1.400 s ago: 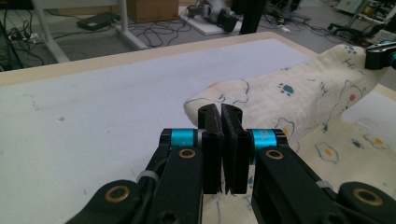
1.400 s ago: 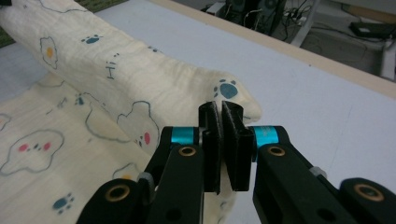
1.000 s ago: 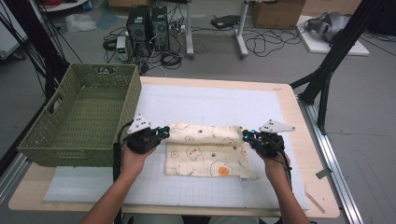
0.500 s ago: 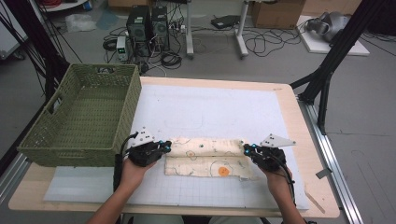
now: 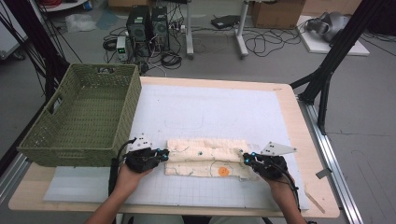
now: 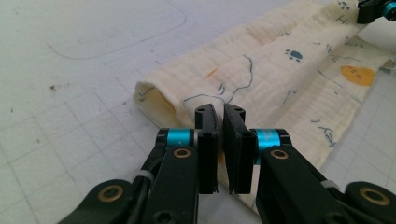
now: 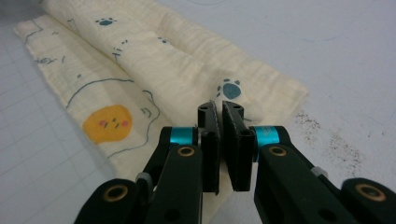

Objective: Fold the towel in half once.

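A cream cloth [image 5: 205, 157] printed with paw marks and an orange face lies folded lengthwise on the white grid mat [image 5: 210, 109] near the front edge. My left gripper [image 5: 163, 154] is at its left end. In the left gripper view the jaws [image 6: 220, 112] stand over the rolled fold of the cloth [image 6: 280, 70], nipping its edge; they have just eased open a little, to a narrow slit. My right gripper [image 5: 244, 158] is at the right end, its jaws [image 7: 219, 108] shut on the cloth [image 7: 140, 60] beside a blue paw print.
A green woven basket [image 5: 79, 116] stands on the table's left side, close to my left hand. Bare mat stretches behind the cloth. Beyond the table, computers and cables [image 5: 149, 28] lie on the floor; a black frame leg [image 5: 327, 79] rises at right.
Both grippers have drawn the cloth's far edge toward the person and downward, folding it over itself. The cloth now looks narrower and lies lower on the mat.
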{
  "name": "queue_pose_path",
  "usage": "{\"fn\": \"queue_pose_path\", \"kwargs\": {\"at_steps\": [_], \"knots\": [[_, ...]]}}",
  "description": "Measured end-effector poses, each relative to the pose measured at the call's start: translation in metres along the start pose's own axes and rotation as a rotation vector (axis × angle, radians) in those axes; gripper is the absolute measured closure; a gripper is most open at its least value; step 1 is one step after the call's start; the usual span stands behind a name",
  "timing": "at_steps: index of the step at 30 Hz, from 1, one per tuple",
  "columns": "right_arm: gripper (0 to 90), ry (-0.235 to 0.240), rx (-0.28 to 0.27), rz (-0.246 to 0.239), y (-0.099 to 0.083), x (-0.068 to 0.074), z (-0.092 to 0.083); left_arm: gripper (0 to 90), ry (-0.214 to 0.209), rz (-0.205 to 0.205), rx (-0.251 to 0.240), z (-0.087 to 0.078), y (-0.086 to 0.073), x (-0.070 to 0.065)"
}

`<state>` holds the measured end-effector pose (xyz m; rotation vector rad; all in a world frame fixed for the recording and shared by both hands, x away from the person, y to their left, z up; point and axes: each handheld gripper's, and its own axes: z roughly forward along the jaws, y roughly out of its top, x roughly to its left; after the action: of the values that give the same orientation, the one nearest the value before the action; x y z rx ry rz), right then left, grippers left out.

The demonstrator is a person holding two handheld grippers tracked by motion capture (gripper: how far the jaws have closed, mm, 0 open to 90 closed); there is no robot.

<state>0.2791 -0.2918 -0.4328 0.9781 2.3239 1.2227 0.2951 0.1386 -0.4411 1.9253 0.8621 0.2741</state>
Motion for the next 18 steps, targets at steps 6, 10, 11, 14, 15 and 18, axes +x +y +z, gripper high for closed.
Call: {"fn": "queue_pose_path", "kwargs": {"at_steps": [6,10,11,14,15,18], "knots": [[68.4,0.061,0.015,-0.028,-0.011,-0.002,-0.009,56.3,-0.039,-0.040,0.012,-0.013,0.005,0.004],[65.5,0.050,-0.065,0.021,-0.009,-0.011,-0.024,51.6,-0.012,-0.070,-0.057,-0.020,0.012,0.013],[65.3,0.048,-0.085,0.040,-0.008,-0.014,-0.026,51.2,-0.003,-0.080,-0.071,-0.020,0.014,0.015],[64.6,0.030,-0.121,0.059,-0.004,-0.018,-0.030,51.0,0.016,-0.091,-0.088,-0.018,0.018,0.019],[64.3,0.020,-0.130,0.063,-0.003,-0.018,-0.030,51.0,0.023,-0.097,-0.092,-0.015,0.018,0.020],[63.8,0.006,-0.132,0.074,-0.001,-0.020,-0.028,50.9,0.044,-0.103,-0.073,-0.006,0.019,0.022]]}}
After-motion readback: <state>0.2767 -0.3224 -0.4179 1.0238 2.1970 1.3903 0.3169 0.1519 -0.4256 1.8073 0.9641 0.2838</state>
